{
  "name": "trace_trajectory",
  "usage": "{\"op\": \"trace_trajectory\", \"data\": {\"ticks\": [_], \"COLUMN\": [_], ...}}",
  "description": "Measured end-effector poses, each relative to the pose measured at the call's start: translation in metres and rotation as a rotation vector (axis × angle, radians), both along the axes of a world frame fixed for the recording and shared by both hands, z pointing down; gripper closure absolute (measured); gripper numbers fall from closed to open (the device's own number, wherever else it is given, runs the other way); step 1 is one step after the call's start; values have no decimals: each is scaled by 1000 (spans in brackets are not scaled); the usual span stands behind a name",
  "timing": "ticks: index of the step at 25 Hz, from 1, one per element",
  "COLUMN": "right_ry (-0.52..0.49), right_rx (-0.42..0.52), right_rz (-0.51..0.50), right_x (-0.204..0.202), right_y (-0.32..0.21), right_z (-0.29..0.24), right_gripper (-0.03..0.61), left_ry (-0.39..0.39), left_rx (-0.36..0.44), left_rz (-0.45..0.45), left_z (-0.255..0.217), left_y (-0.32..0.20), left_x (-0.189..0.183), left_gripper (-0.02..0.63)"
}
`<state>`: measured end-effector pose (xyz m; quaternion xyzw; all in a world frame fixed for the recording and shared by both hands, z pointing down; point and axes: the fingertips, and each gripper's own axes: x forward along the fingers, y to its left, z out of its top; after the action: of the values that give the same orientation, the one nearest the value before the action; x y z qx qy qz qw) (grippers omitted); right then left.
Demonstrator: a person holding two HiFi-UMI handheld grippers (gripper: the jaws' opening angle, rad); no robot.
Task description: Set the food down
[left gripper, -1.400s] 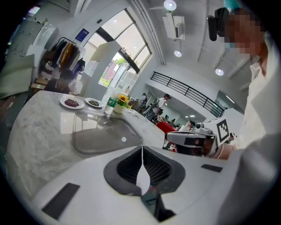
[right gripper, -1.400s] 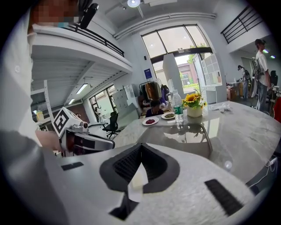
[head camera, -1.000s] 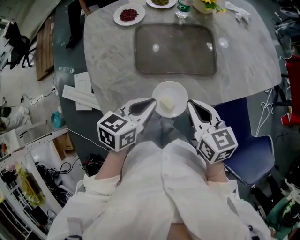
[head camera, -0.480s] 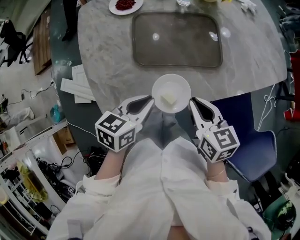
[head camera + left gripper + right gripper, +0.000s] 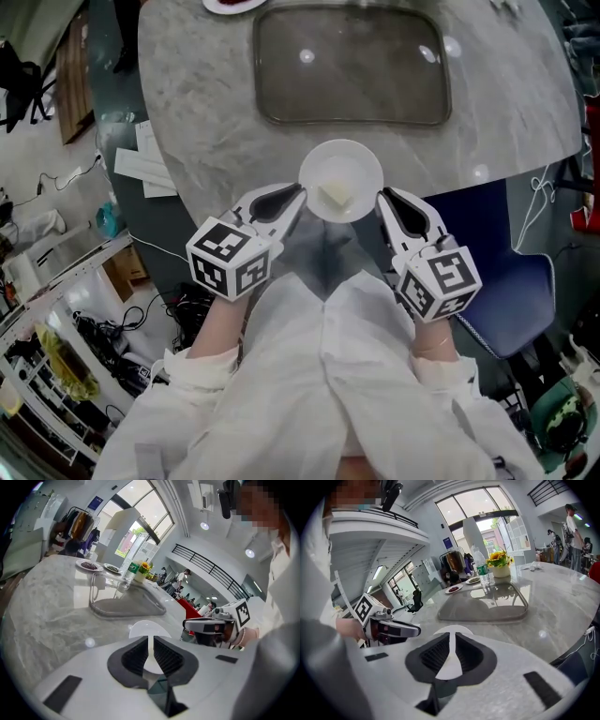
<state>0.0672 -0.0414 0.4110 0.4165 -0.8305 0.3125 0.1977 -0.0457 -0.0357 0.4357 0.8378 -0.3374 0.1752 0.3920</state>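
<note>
A small white plate (image 5: 340, 178) carries a pale yellow block of food (image 5: 336, 196). It hangs over the near edge of the round marble table (image 5: 216, 131). My left gripper (image 5: 298, 200) is shut on the plate's left rim, and my right gripper (image 5: 381, 201) is shut on its right rim. In the left gripper view the plate's rim (image 5: 149, 629) sticks up between the pads, with the right gripper (image 5: 211, 626) beyond. The right gripper view shows the rim (image 5: 452, 631) pinched the same way, and the left gripper (image 5: 389, 629) across from it.
A grey tray (image 5: 350, 66) lies on the table past the plate. Dishes of food (image 5: 453, 589), a water bottle (image 5: 483, 573) and a pot of yellow flowers (image 5: 500, 563) stand at the table's far side. A blue chair (image 5: 506, 281) is at my right; papers (image 5: 141, 169) lie left.
The plate and both grippers have moved forward over the table's near edge. The tray and table have slid up and closer in the head view.
</note>
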Motion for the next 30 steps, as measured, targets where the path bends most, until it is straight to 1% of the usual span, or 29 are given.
{"op": "trace_trajectory", "data": {"ticks": [2,4,6,10,14,15,16,17,24,30], "right_ry": [1,3,4,3,-4,-6,-6,-4,12,24], "right_rx": [-10,-20,-30,-52,-76,-84,-93,-101,-132,-166], "right_rz": [2,4,5,9,7,6,5,4,9,8], "right_x": [2,3,4,8,8,7,6,5,7,6], "right_y": [-1,-1,-1,1,2,2,2,3,3,8], "right_z": [3,7,11,21,30,32,34,36,45,54], "right_gripper": [583,583,583,581,573,548,497,486,448,436], "left_ry": [1,0,-9,-32,-39,-39,-37,-35,-58,-60], "left_rx": [-15,-31,-40,-62,-90,-96,-102,-108,-137,-160], "left_rz": [-1,2,1,-7,-16,-20,-27,-35,-41,-31], "left_z": [4,7,12,22,31,33,34,35,40,45], "left_y": [-1,0,0,1,2,2,2,2,5,9], "left_x": [1,3,4,4,3,3,2,2,1,-1], "left_gripper": [571,509,508,477,476,476,476,476,465,453]}}
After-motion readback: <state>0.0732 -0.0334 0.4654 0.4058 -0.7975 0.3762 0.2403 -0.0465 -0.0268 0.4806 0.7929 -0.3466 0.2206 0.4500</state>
